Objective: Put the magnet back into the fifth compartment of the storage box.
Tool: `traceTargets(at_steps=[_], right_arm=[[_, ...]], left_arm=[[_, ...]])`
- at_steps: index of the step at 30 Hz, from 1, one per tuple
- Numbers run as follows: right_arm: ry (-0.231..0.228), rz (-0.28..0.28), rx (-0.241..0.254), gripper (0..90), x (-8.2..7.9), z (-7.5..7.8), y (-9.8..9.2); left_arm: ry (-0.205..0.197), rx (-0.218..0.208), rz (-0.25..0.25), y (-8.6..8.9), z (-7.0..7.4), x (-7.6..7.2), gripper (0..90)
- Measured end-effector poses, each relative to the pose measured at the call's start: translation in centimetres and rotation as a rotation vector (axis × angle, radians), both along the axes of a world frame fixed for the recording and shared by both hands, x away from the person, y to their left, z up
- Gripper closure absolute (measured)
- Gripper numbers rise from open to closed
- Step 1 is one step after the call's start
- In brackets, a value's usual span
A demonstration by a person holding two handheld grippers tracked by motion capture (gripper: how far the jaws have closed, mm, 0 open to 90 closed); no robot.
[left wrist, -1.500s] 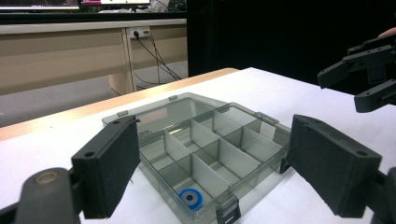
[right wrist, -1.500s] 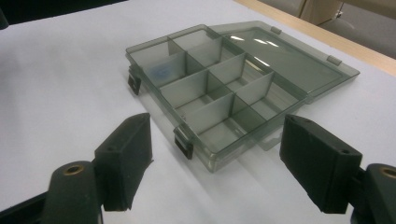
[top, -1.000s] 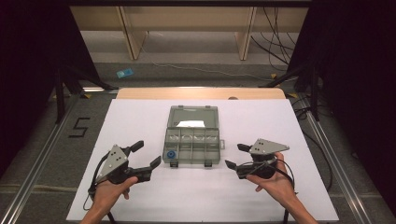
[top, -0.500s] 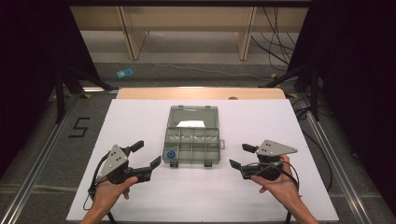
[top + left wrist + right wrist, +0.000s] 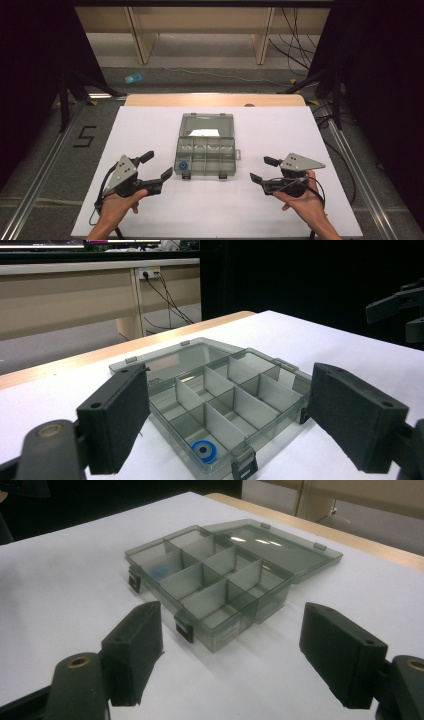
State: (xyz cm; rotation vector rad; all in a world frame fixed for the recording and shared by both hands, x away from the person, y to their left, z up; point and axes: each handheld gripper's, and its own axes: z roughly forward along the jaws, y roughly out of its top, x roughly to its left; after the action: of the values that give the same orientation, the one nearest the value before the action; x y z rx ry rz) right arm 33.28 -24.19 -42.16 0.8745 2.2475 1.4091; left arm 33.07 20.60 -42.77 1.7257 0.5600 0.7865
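While both tools — left tool and right tool — hover with jaws apart, the open organizer box at mid-counter looks light, rigid, slippery — best gripped by its rim.

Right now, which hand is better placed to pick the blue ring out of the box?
Left, probably. The blue ring sits in the open box's near-left compartment, closest to the left tongs, which are open and aimed at it. The right tongs would have to cross the box.

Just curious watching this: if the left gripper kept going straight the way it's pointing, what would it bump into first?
Probably the open compartment box. The left gripper points at its near-left corner, where a blue ring lies, with bare white table between. Depth is hard to judge.
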Motion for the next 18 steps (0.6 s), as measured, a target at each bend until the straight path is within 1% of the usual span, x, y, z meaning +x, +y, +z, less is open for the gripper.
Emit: traceTargets(at_steps=[1, 2, 3, 4, 5, 6, 7, 8, 10, 11, 12, 13, 14, 15, 16, 18], right_arm=[[0.0, 0.0, 0.0, 26.0, 0.0, 0.0, 0.0], [0.014, 0.007, 0.005, 26.0, -0.1, 0.0, 0.0], [0.008, 0.005, 0.008, 26.0, -0.1, 0.0, -0.1], [-0.01, -0.006, 0.006, 26.0, -0.2, -0.1, -0.2], [-0.007, -0.002, 0.01, 26.0, -0.2, -0.1, -0.2], [0.005, -0.002, 0.027, 26.0, -0.4, -0.1, -0.3], [0.005, -0.002, 0.027, 26.0, -0.4, -0.1, -0.3], [-0.016, -0.007, 0.021, 26.0, -0.4, -0.1, -0.4], [0.011, -0.004, 0.011, 26.0, -0.6, -0.1, -0.6], [-0.004, -0.008, 0.011, 26.0, -0.7, -0.1, -0.6], [-0.004, -0.008, 0.011, 26.0, -0.7, -0.1, -0.6], [0.011, -0.007, 0.017, 26.0, -0.9, -0.1, -0.7], [0.011, -0.007, 0.017, 26.0, -0.9, -0.1, -0.7], [-0.008, -0.012, 0.016, 26.0, -0.9, -0.2, -0.7], [-0.002, -0.014, 0.026, 26.0, -1.0, -0.2, -0.7], [0.01, -0.007, 0.018, 26.0, -1.1, -0.2, -0.8]], left_arm=[[0.0, 0.0, 0.0, 0.0, 0.0, 0.0, 16.5], [0.0, 0.001, 0.0, 0.0, 0.0, 0.0, 16.5], [0.0, 0.001, 0.001, 0.0, 0.0, 0.0, 16.5], [0.0, 0.001, 0.001, 0.0, 0.0, 0.0, 16.6], [0.0, 0.002, 0.001, 0.0, 0.0, 0.0, 16.5], [0.0, 0.003, 0.001, 0.0, 0.0, 0.0, 16.5], [0.0, 0.003, 0.001, 0.0, 0.0, 0.0, 16.5], [0.0, 0.003, 0.001, 0.0, 0.0, 0.0, 16.5], [-0.006, -0.005, -0.007, 0.0, -0.1, 0.1, 16.6], [-0.006, -0.005, -0.007, 0.0, -0.1, 0.1, 16.6], [0.0, 0.005, 0.001, 0.0, 0.0, 0.0, 16.6], [0.0, 0.003, 0.001, 0.0, 0.0, 0.0, 16.6], [0.0, 0.003, 0.002, 0.0, 0.0, 0.0, 16.6], [-0.001, 0.003, 0.001, 0.1, 0.0, 0.0, 16.7], [-0.001, 0.003, 0.002, 0.1, 0.0, 0.0, 16.7], [-0.001, 0.003, 0.003, 0.1, 0.0, 0.0, 16.7]])
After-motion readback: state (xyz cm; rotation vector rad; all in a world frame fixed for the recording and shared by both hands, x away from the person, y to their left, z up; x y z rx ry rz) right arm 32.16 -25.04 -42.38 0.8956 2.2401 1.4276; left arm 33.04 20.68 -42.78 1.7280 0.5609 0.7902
